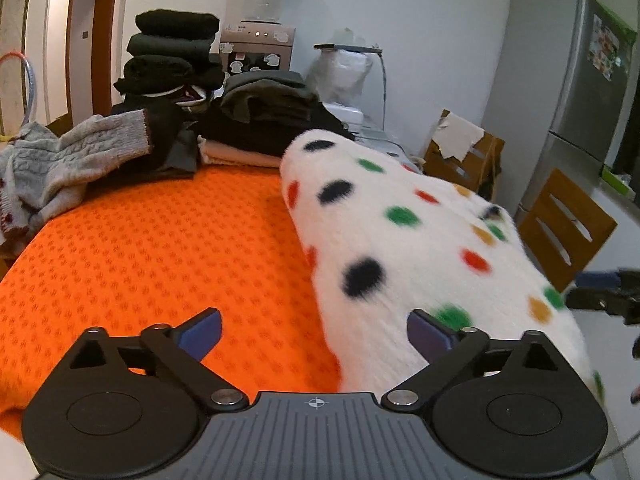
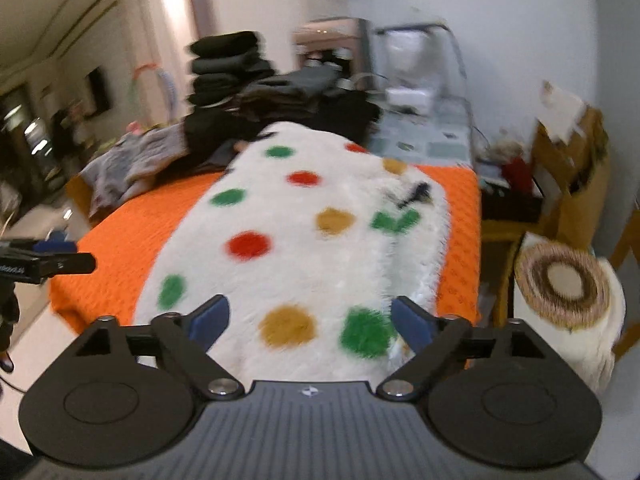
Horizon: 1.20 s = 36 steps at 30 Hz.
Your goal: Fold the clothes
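A fluffy white garment with coloured dots (image 1: 400, 240) lies folded lengthwise on the orange table cover (image 1: 160, 248). My left gripper (image 1: 316, 332) is open above its near left edge, nothing pinched between the blue pads. In the right wrist view the same dotted garment (image 2: 304, 248) stretches away from me, and my right gripper (image 2: 310, 322) is open above its near end, the pads apart from the fabric. The right gripper (image 1: 604, 292) shows at the right edge of the left wrist view; the left gripper (image 2: 44, 260) shows at the left edge of the right wrist view.
Stacks of folded dark clothes (image 1: 176, 56) stand at the table's far end, with a loose grey knit sweater (image 1: 60, 164) at the far left. Behind them is a water dispenser (image 1: 260, 40). Wooden chairs (image 1: 560, 228) and a fridge (image 1: 580, 92) stand to the right, a round cushion (image 2: 564, 284) near the right corner.
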Tool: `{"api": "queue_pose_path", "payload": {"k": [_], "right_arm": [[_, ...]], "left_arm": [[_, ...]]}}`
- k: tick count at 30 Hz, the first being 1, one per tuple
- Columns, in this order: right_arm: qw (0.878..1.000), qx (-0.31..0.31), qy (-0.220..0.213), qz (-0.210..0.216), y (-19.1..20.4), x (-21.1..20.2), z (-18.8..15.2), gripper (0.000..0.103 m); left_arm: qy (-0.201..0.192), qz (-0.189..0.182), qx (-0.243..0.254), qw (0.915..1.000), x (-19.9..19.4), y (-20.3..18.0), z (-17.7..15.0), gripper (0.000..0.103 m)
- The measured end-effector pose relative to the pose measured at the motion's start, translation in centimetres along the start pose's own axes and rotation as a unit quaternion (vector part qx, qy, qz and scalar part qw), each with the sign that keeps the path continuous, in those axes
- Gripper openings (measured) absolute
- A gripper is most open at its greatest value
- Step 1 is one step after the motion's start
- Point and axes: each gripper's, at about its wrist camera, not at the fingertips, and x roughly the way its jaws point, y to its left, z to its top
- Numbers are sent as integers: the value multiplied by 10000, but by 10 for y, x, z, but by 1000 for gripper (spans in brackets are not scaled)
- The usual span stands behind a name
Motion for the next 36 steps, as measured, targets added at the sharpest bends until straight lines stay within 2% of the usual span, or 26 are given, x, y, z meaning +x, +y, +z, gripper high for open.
{"api": "queue_pose_path", "payload": {"k": [4, 10, 14, 16, 18, 22, 24, 28, 31, 36], "right_arm": [[9959, 879, 16, -225, -19, 12, -7, 103], [9786, 1930, -11, -712, -43, 18, -42, 103], [9712, 2189, -6, -946, -40, 22, -63, 103], [9693, 2275, -164, -919, -34, 20, -68, 103], [9725, 2115, -209, -956, -25, 23, -71, 103], [9747, 1665, 173, -1481, -21, 40, -80, 103], [9738, 1739, 217, -1448, -32, 44, -83, 103], [9746, 1907, 455, -1084, -54, 59, -86, 103], [9747, 2002, 555, -829, -60, 68, -86, 103], [9744, 2030, 496, -827, -56, 72, -83, 102]], "left_arm": [[110, -315, -332, 9989, 40, 35, 34, 102], [194, -696, -501, 9961, 110, 78, 86, 103], [407, -879, -591, 9935, 158, 94, 117, 103], [478, -1014, -611, 9918, 177, 97, 130, 103], [518, -1165, -602, 9900, 193, 96, 141, 103], [652, -1364, -667, 9863, 225, 91, 156, 103], [693, -1425, -772, 9843, 240, 91, 161, 103], [803, -1438, -1057, 9807, 271, 87, 168, 103], [931, -1594, -1367, 9733, 294, 87, 170, 103], [1006, -1584, -1583, 9694, 318, 84, 172, 103]]}}
